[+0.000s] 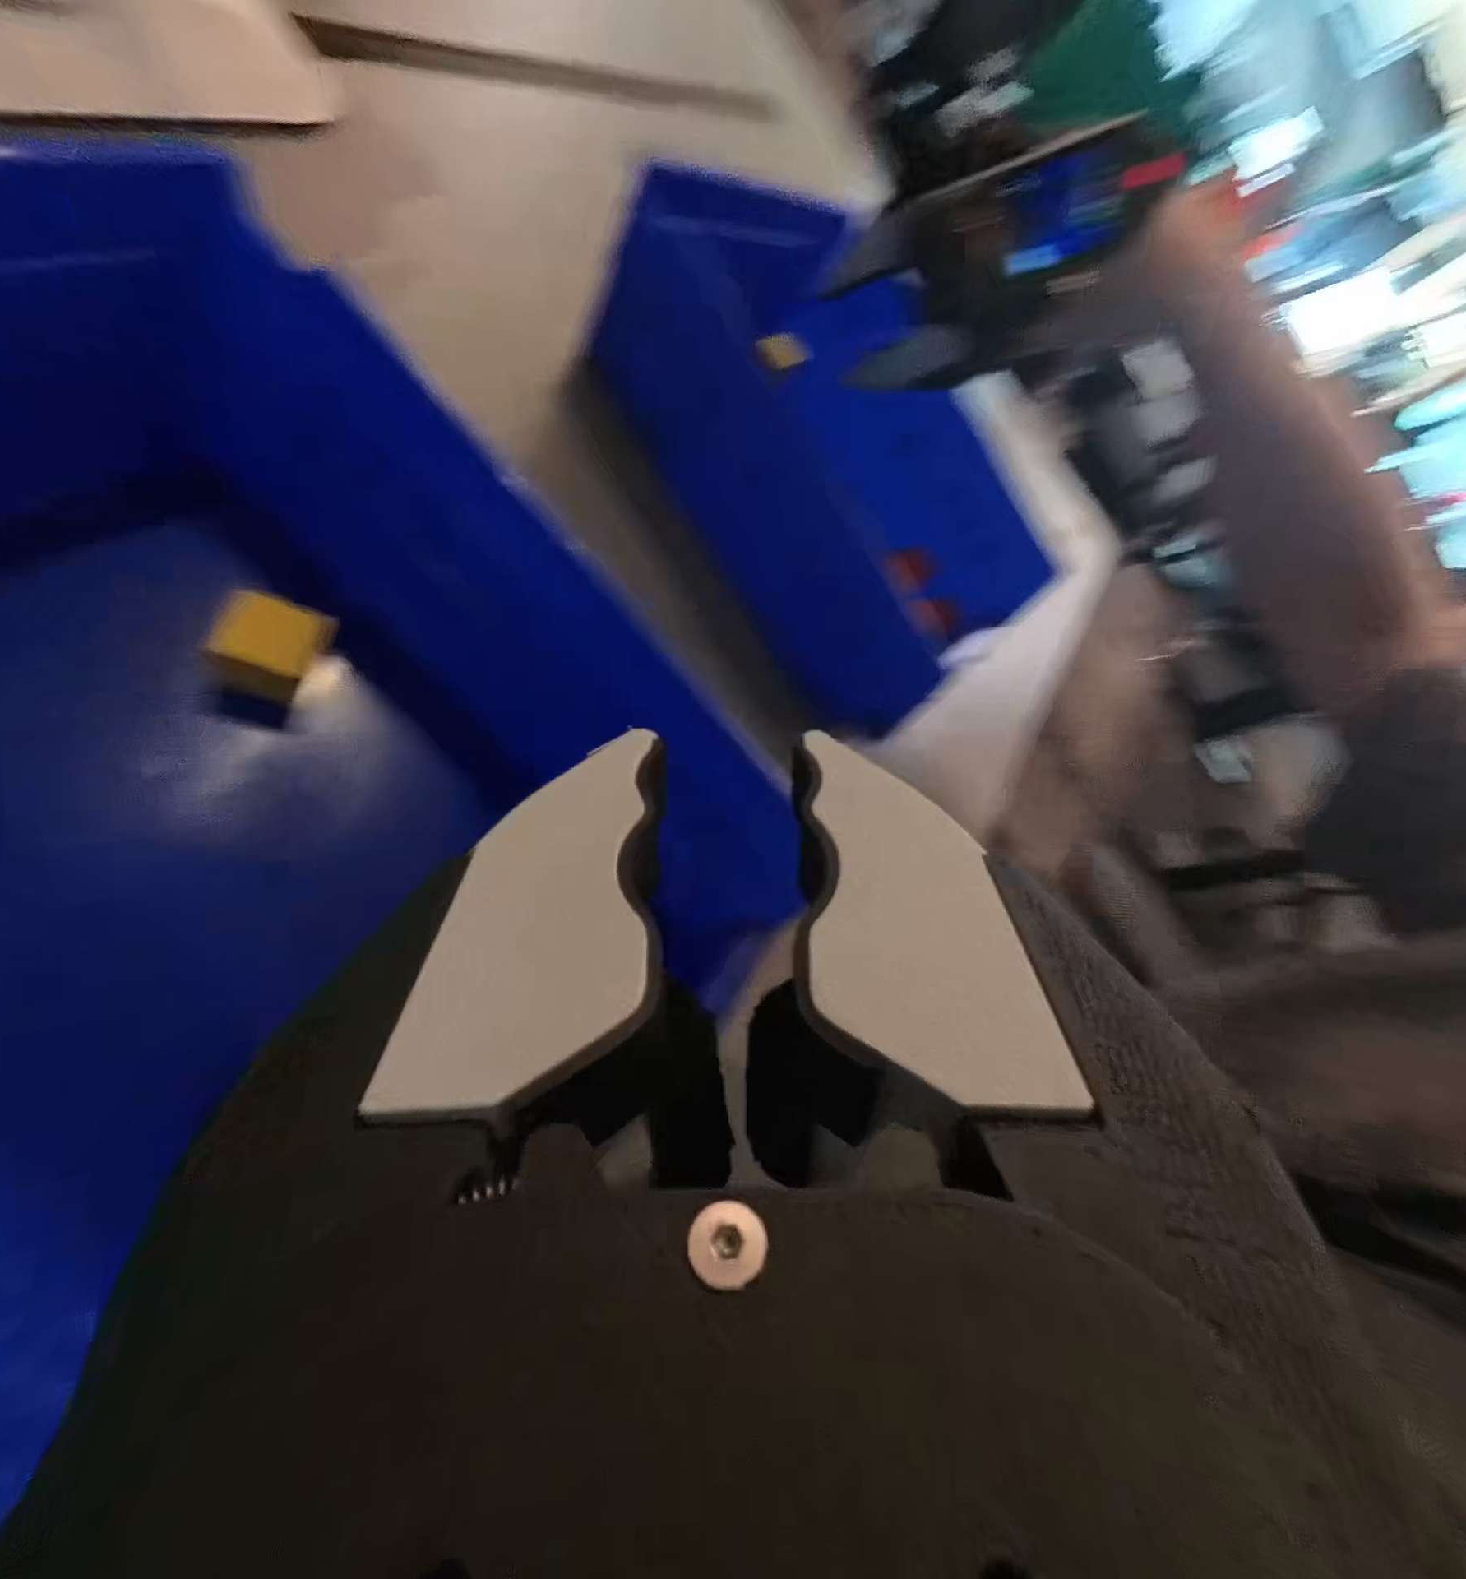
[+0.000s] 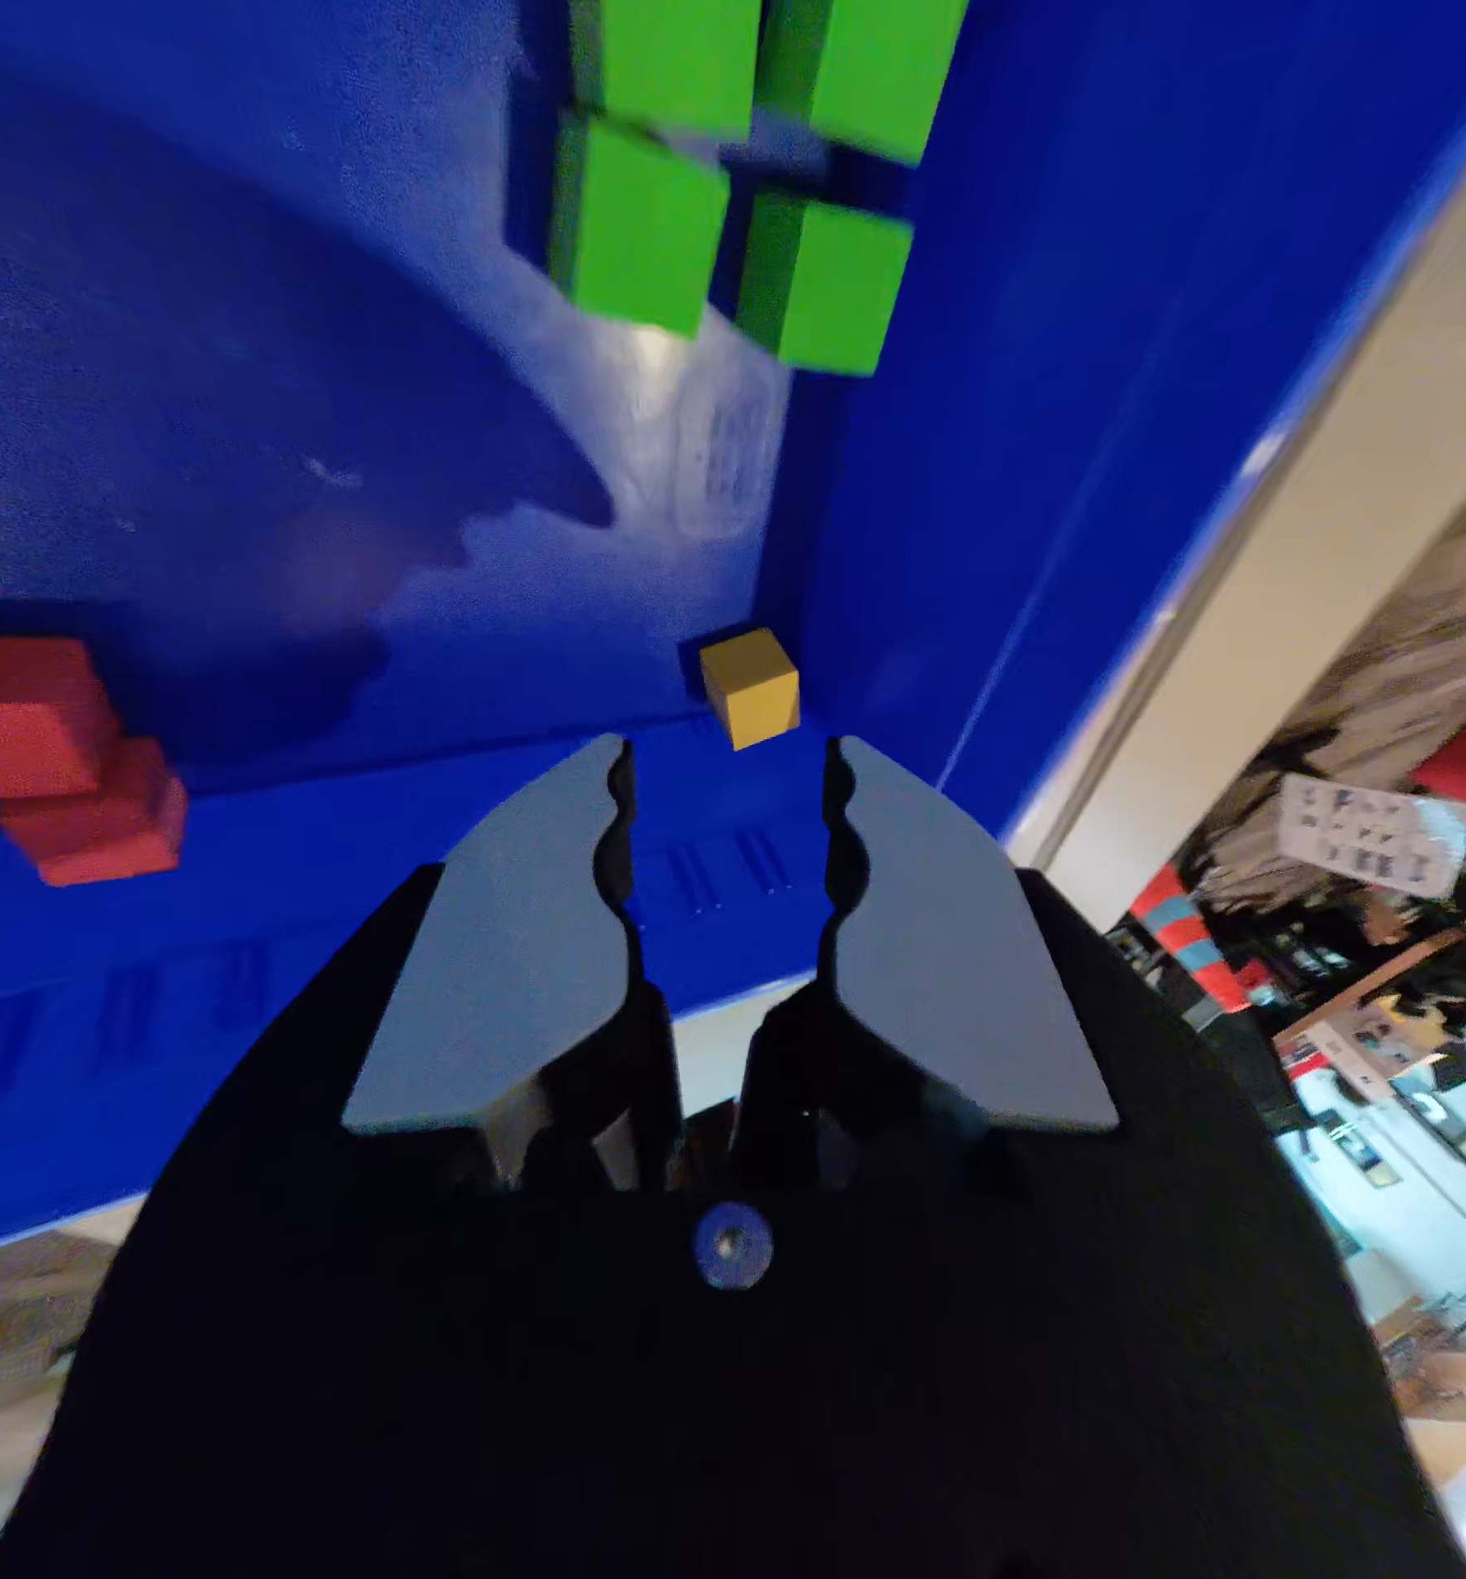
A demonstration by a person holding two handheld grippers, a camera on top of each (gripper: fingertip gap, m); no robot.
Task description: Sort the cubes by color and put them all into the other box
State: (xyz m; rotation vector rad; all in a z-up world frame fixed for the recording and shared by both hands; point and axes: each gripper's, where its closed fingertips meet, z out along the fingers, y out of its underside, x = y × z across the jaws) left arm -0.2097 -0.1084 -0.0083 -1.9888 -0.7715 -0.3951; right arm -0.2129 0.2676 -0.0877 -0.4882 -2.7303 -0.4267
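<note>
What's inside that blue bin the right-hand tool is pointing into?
In the blue bin: a small yellow cube in the corner just ahead of the open right tool, four green blocks farther in, and red blocks at left. The tool hides the near floor.

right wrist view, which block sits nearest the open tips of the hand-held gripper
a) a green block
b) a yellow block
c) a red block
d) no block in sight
b: the small yellow block lies in the blue bin's corner just ahead of the right hand-held gripper, whose jaws stand apart and empty; the green blocks lie farther in, the red blocks off to the left.
</note>
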